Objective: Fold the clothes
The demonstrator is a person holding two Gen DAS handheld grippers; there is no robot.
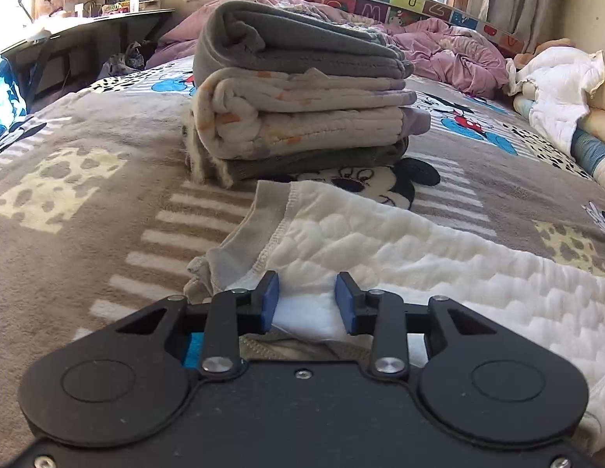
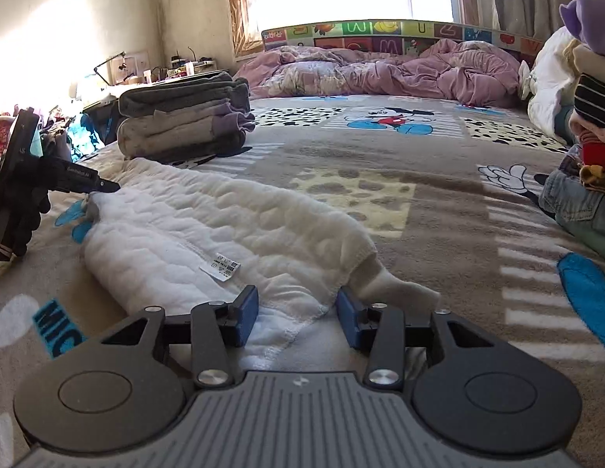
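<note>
A: Left end first? Left gripper (image 1: 307,299) released, pads clear of the cloth, white quilted garment (image 1: 439,273) lying loose between them; probably freed so the fold can settle.

B: Garment flat on the bed blanket (image 2: 419,202), stretched from ten o'clock toward five in the right wrist view (care label (image 2: 220,268) facing up).

A: Folded stack (image 1: 302,109) at twelve o'clock?

B: Parked close, likely ready for the next piece. Right gripper (image 2: 297,314) also released, straddling the hem near the sock-like cuff (image 2: 400,290), gripping nothing. Unsorted clothes pile (image 2: 587,179) at three o'clock.
</note>
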